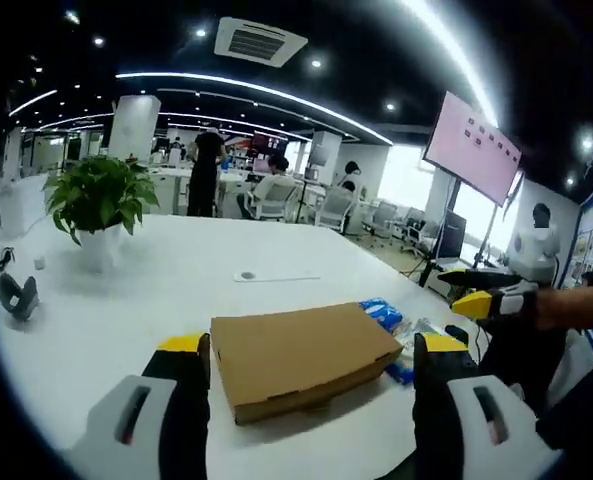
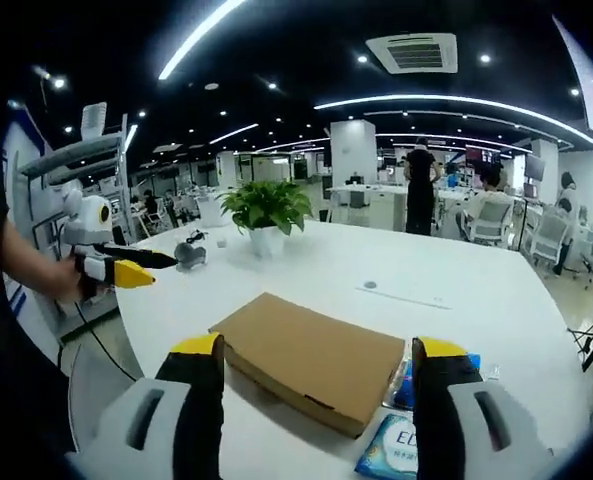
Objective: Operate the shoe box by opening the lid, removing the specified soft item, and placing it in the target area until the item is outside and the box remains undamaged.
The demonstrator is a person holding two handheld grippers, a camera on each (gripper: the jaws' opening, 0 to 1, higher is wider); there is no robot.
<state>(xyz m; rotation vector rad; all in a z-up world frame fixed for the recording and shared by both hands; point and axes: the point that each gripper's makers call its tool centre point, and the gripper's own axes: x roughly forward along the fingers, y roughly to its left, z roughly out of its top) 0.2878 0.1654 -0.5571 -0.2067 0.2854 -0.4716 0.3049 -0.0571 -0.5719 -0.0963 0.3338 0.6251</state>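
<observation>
A flat brown cardboard shoe box [image 1: 301,355] lies on the white table [image 1: 166,290] with its lid down. My left gripper [image 1: 312,343] stands open just short of the box, one finger off each end, touching nothing. In the right gripper view the box [image 2: 311,360] lies cornerwise, and my right gripper [image 2: 319,348] is open in front of it, also empty. Blue and white soft packets [image 1: 386,312] lie against the box's far right side, and two of these packets [image 2: 401,445] show beside my right finger. Each gripper shows in the other's view, held by a hand: the right gripper [image 1: 486,298], the left gripper [image 2: 126,268].
A potted plant [image 1: 101,205] [image 2: 268,215] stands on the far part of the table. A black device [image 1: 16,295] [image 2: 189,252] lies near it. A small round disc [image 1: 246,276] sits mid-table. A wall screen [image 1: 473,148], office chairs and people stand beyond.
</observation>
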